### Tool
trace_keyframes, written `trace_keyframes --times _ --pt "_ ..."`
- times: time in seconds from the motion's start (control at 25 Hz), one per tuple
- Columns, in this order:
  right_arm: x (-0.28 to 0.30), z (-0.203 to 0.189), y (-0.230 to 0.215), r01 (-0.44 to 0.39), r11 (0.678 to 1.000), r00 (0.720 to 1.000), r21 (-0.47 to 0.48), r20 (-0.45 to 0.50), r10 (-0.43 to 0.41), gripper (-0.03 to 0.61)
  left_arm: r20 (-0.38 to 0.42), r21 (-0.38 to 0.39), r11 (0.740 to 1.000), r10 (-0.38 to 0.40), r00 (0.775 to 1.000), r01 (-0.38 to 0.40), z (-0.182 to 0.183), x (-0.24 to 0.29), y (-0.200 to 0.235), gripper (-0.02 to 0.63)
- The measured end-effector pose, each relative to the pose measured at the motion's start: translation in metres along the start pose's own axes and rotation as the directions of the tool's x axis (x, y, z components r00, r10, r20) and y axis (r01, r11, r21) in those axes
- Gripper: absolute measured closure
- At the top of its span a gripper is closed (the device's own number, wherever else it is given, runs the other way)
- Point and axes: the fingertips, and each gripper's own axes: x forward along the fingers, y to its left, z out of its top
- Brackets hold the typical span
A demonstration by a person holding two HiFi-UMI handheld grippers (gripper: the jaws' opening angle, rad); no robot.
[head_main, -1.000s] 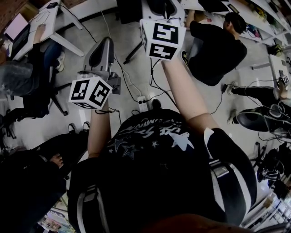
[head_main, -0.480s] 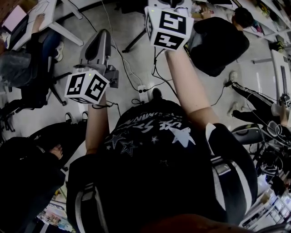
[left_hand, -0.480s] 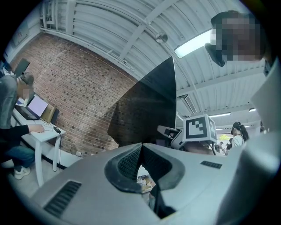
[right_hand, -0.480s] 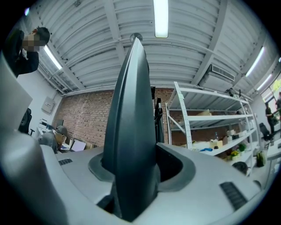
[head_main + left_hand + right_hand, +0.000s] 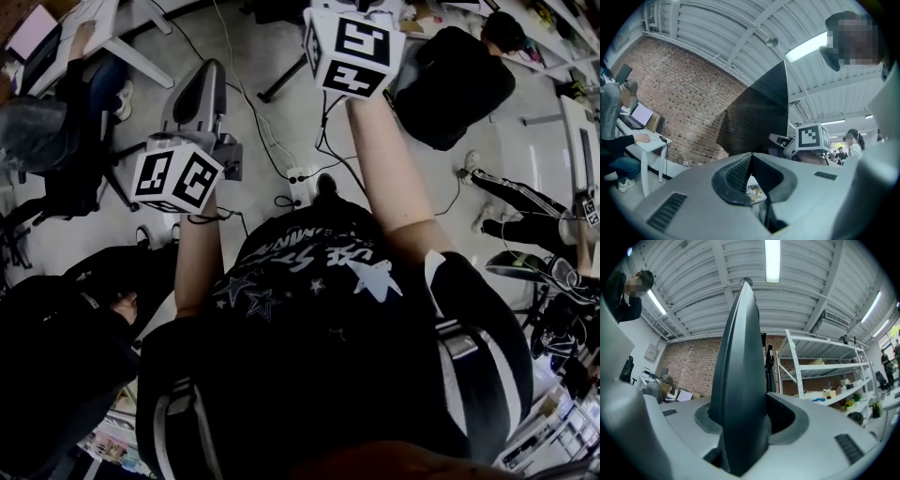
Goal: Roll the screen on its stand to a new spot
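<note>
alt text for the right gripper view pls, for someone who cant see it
The right gripper has its fingers closed on the dark edge of the screen, which rises up the middle of the picture toward a ceiling light. Behind it are a brick wall at the left and white shelves at the right.

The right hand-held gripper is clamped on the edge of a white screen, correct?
Not white. The screen between the jaws of the right hand-held gripper is dark, nearly black, as the right gripper view shows. The gripper is indeed clamped on its edge.
</note>
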Motion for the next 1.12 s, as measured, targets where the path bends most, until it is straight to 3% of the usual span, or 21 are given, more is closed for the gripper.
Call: trace_keyframes --times 0.64,1.12 --pt "-0.031 0.004 -0.012 0.006 1.0 1.0 0.009 -0.009 -0.006 0.359 -0.052 -0.012 0.998 -0.064 0.997 0.064 -0.016 -0.017 -0.023 0.603" --pt "-0.047 0.007 -0.011 0.018 1.0 1.0 0.011 -0.007 -0.018 0.359 -0.049 -0.031 0.995 -0.091 0.995 0.09 -0.019 -0.025 -0.027 0.603"
